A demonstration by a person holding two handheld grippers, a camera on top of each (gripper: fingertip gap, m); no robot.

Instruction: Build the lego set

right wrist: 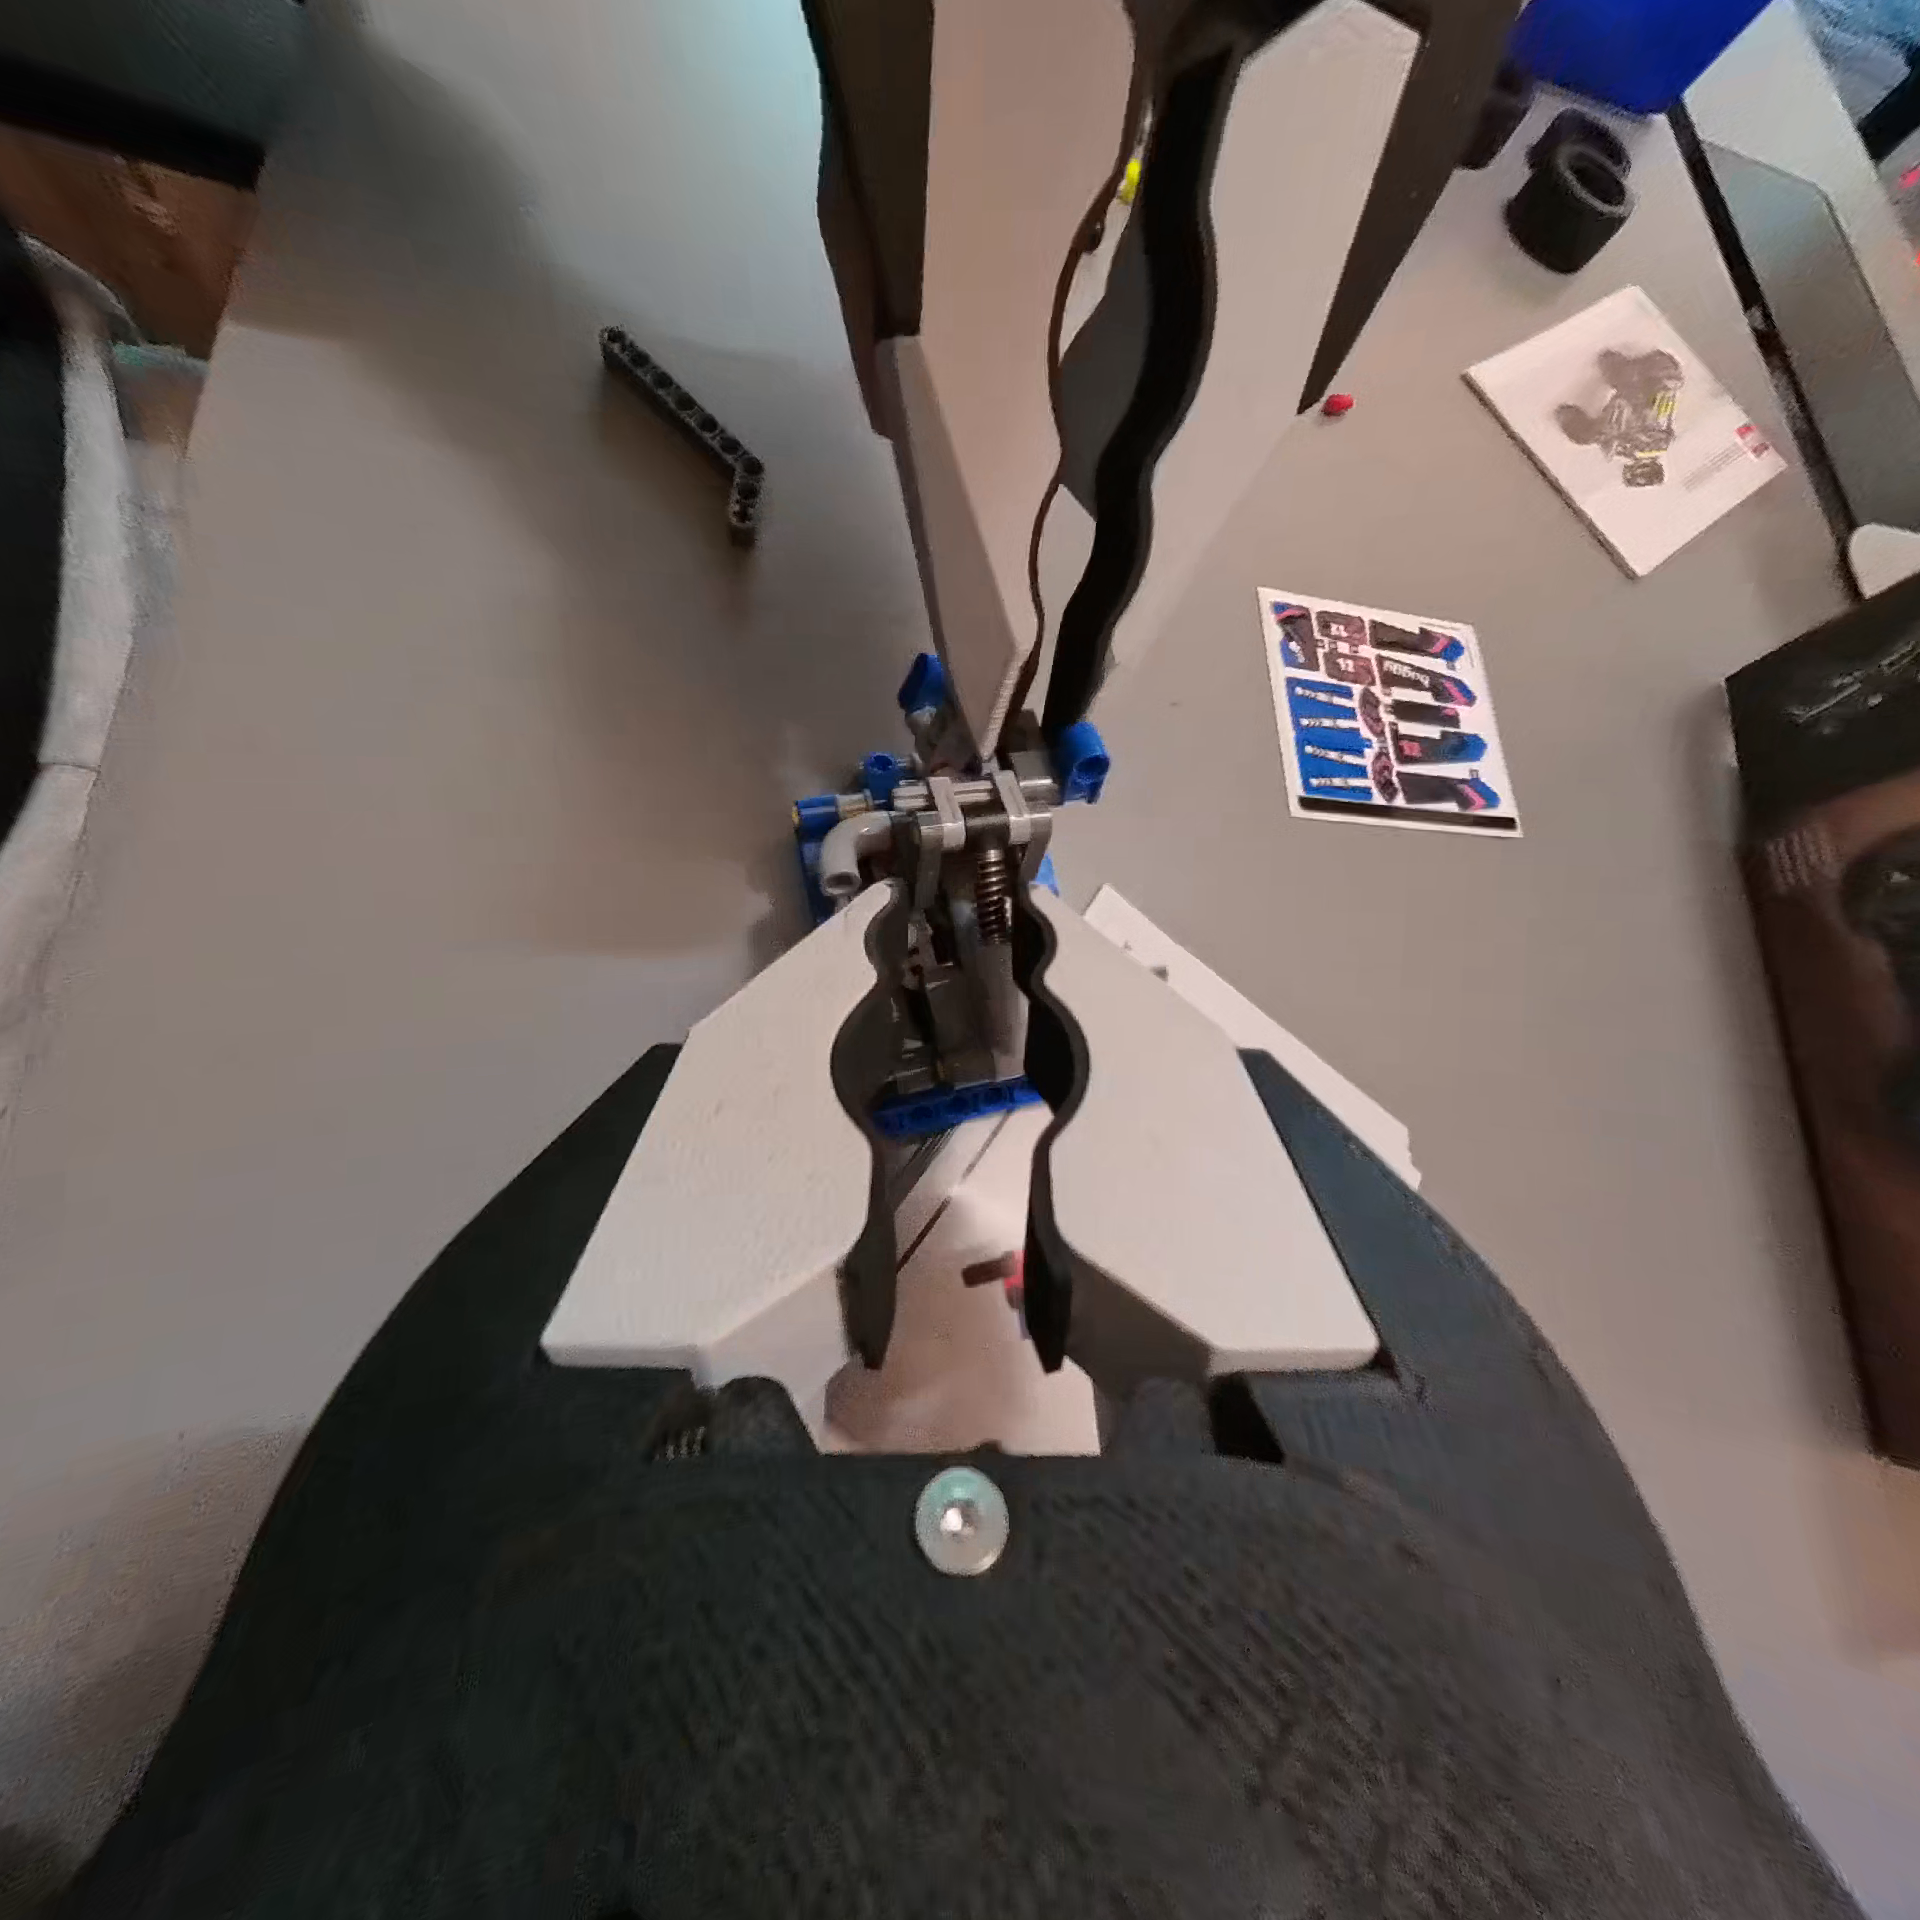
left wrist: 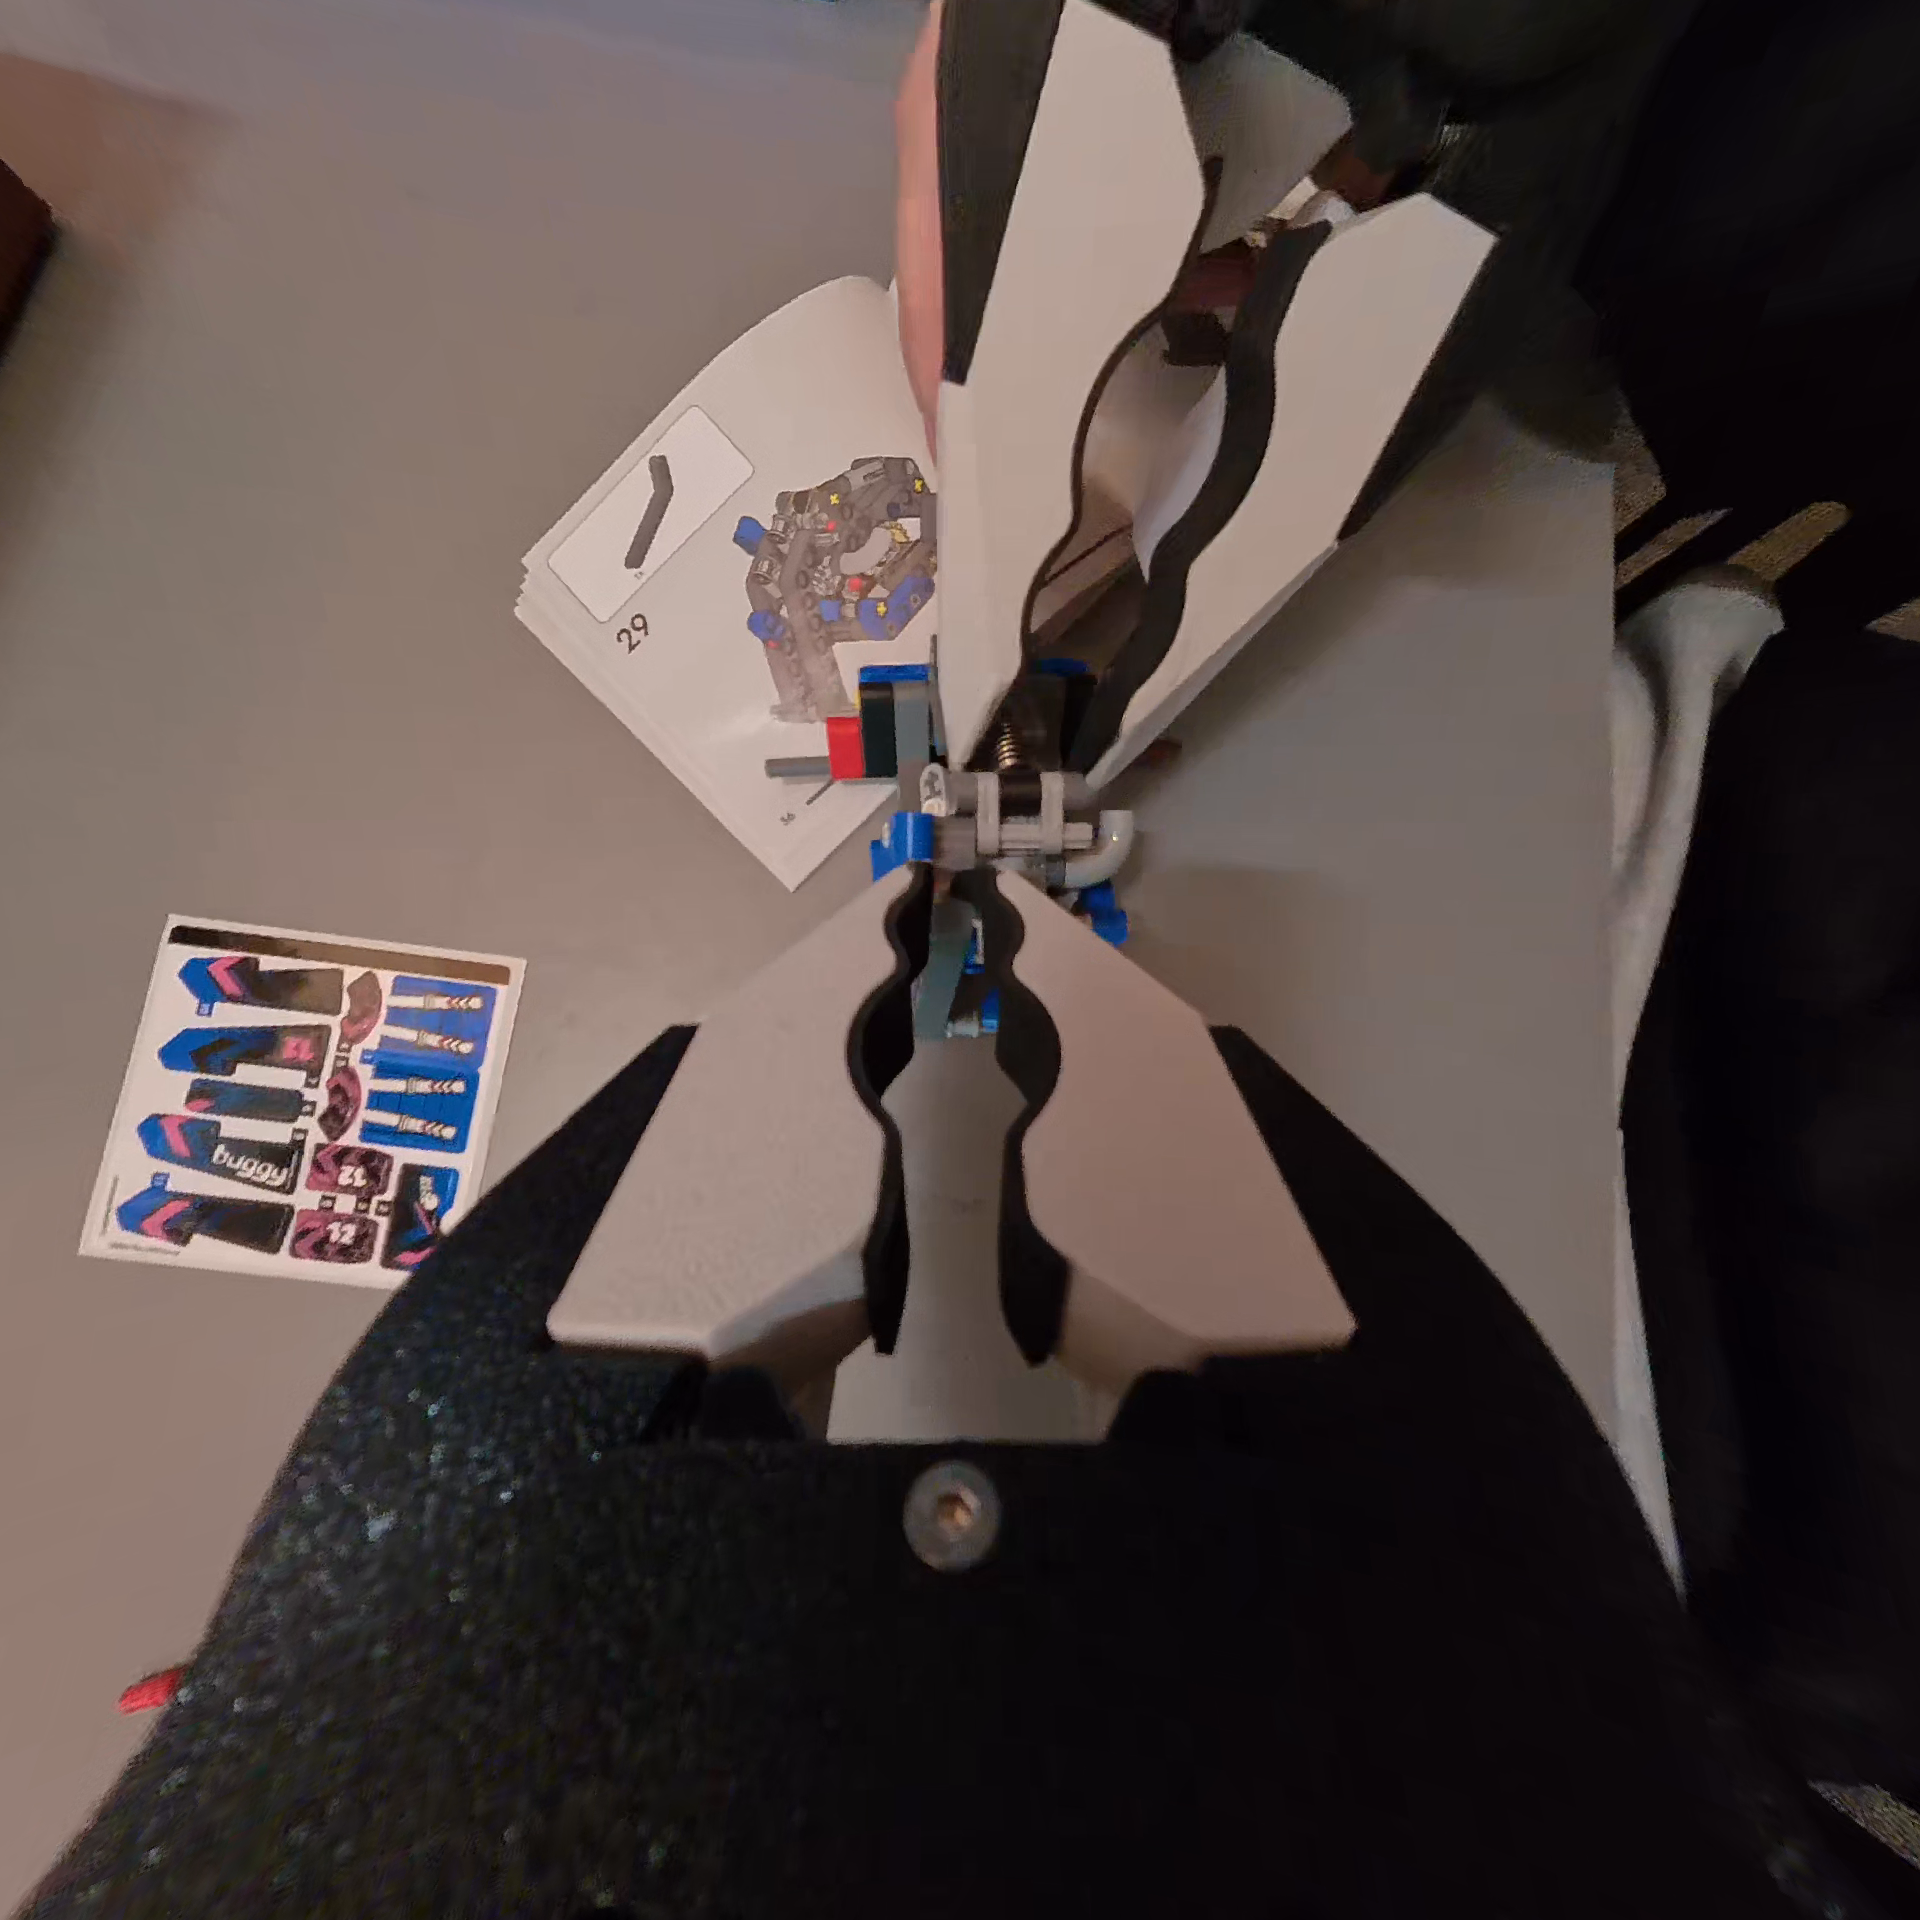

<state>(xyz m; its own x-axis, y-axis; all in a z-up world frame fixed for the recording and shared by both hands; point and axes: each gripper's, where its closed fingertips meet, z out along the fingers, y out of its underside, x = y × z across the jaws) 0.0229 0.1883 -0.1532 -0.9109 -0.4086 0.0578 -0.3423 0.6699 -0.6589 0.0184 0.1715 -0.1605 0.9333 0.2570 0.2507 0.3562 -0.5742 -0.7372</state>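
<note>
Grey table (right wrist: 1351, 1039) — sticker sheet (right wrist: 1387, 717), perhaps booklet (right wrist: 1621, 431).

Grey-and-blue lego assembly (left wrist: 997, 821) with a coil spring, aloft over the worktop (left wrist: 312, 727), clamped from both ends.

A grey table (right wrist: 1403, 1091) spreads beneath the jaws. In the right wrist view, a dark box with a printed picture (right wrist: 1829, 935) lies well to the right of the jaws at the frame's edge. Beyond them, at the far right, are a blue container (right wrist: 1621, 42) and a flat silver-grey slab (right wrist: 1808, 312). Far left of the jaws, a pale cloth (right wrist: 83, 540) hangs past the table's edge below a brown surface (right wrist: 135, 239). What these two belong to cannot be told.
</note>
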